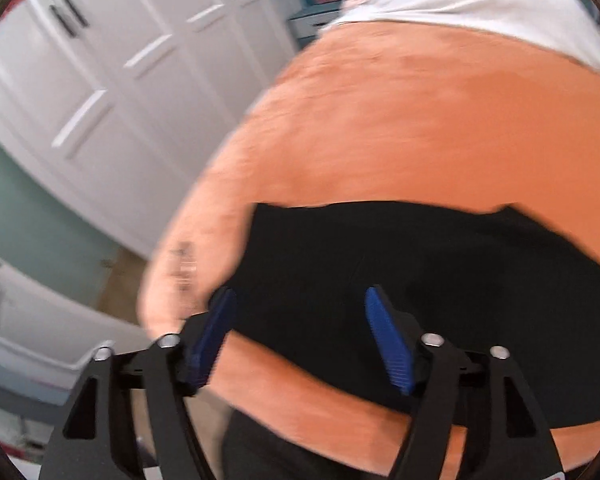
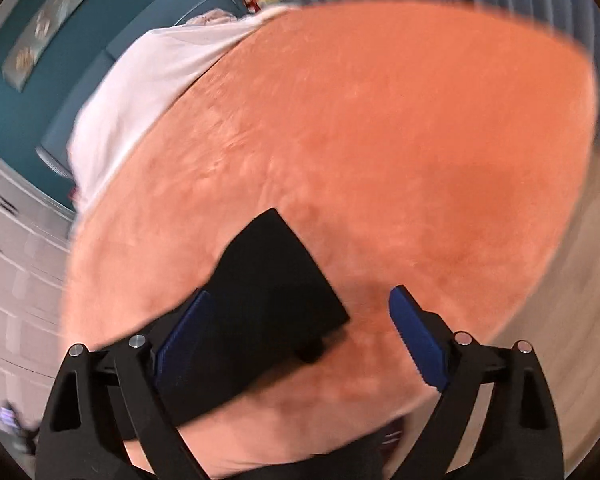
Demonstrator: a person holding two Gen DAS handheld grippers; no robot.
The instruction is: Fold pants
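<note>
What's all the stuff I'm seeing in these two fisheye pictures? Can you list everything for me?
pants: one, black, folded flat on the orange blanket, just ahead of both grippers
blanket: one, orange, fuzzy, covering the bed
sheet: one, white, at the far end of the blanket
cabinet doors: several, white with dark handles, beside the bed
wall: teal, behind the bed
floor: pale wood look, beside the bed
left gripper: one, black with blue pads, open, holding nothing
right gripper: one, black with blue pads, open, holding nothing
</note>
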